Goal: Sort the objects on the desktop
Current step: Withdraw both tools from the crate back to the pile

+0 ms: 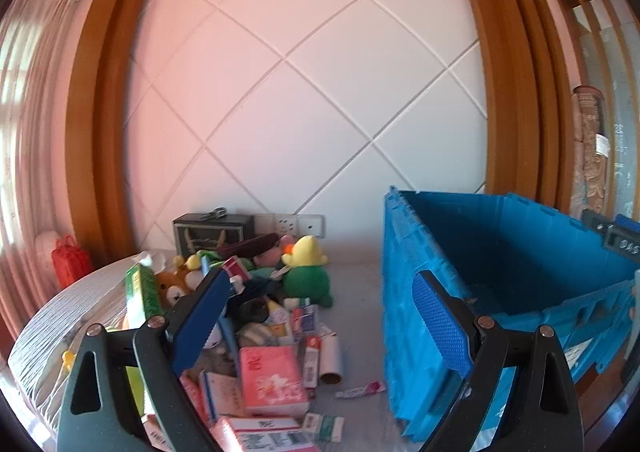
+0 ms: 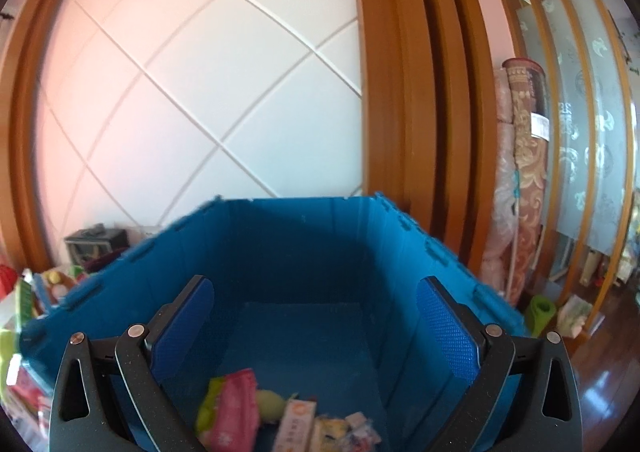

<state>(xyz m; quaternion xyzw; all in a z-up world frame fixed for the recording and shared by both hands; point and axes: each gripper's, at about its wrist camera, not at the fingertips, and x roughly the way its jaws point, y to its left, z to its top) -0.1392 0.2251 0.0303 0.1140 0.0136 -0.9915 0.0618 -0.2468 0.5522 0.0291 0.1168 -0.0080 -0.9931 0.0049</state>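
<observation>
The left gripper (image 1: 324, 326), jaws spread and empty, hangs nearest the pile of objects (image 1: 256, 332) left of the blue crate (image 1: 520, 236), while the right gripper (image 2: 316, 332), also spread, hovers over the crate.

Your blue crate (image 2: 304, 252) stands open, a few packets (image 2: 240, 412) on its floor; the jumbled pile of toys and boxes (image 1: 260, 324) lies just left of it.
</observation>
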